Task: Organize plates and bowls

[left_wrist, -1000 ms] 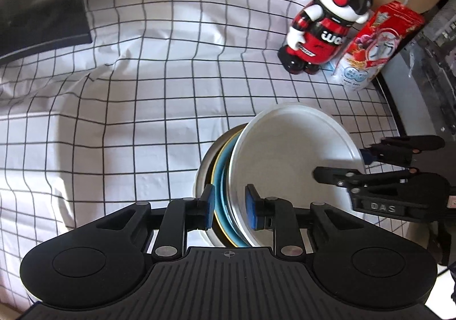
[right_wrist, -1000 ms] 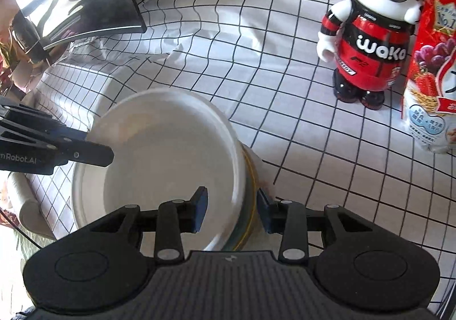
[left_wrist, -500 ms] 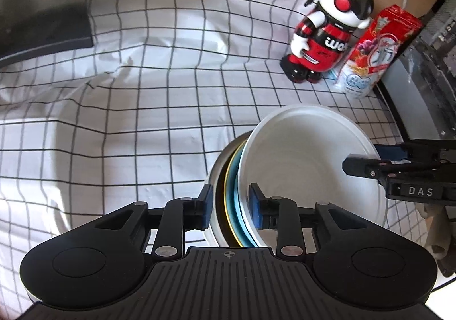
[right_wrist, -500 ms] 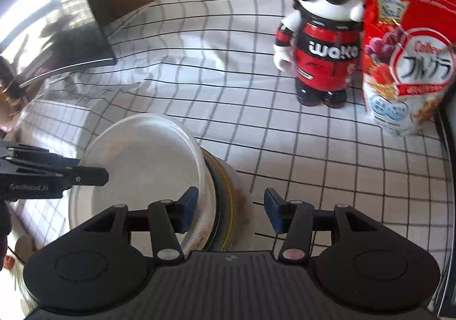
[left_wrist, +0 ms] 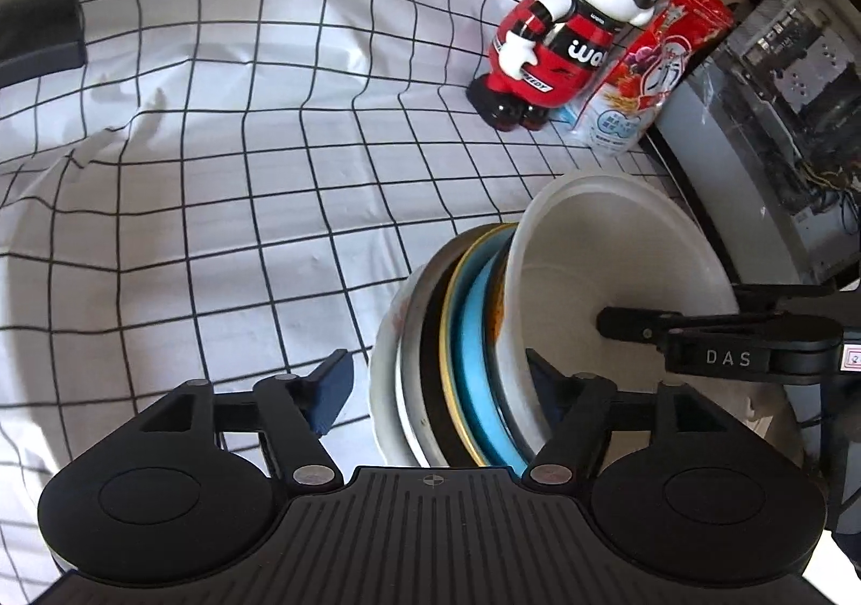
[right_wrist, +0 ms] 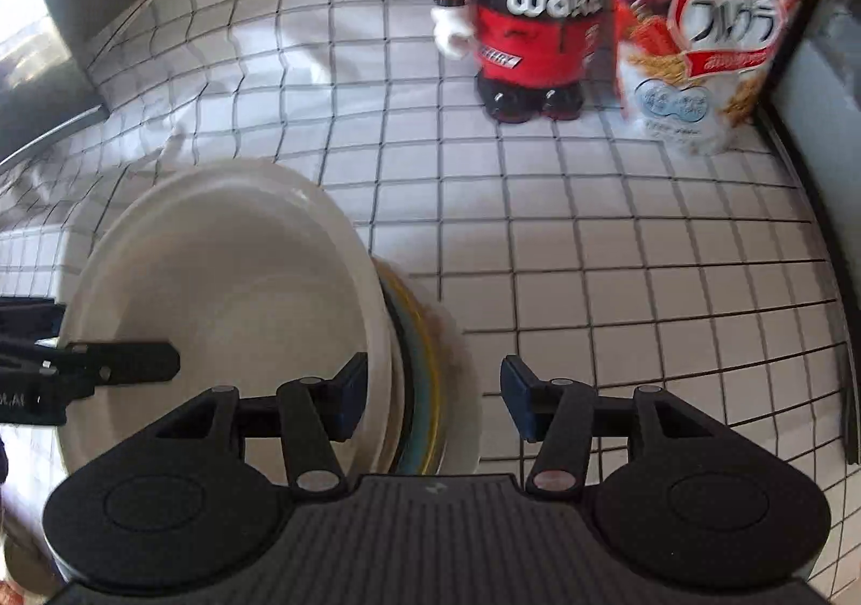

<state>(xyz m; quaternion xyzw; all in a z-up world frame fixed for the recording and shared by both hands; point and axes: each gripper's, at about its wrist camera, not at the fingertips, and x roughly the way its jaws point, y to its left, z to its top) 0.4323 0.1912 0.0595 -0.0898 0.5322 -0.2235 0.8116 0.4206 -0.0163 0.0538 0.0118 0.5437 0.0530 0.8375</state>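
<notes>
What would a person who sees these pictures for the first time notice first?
Probably the stack of plates and bowls near the front of the checked cloth, with a big white bowl on top. The left gripper and the right gripper each straddle its rim, jaws opening and pads clear of it. At the back stand a red and white toy robot and, beside it, a red cereal bag.

A home table: checked tablecloth (left_wrist: 226,174), cereal bag (right_wrist: 699,29), toy robot (left_wrist: 570,34), stacked dishes (left_wrist: 473,336)
</notes>
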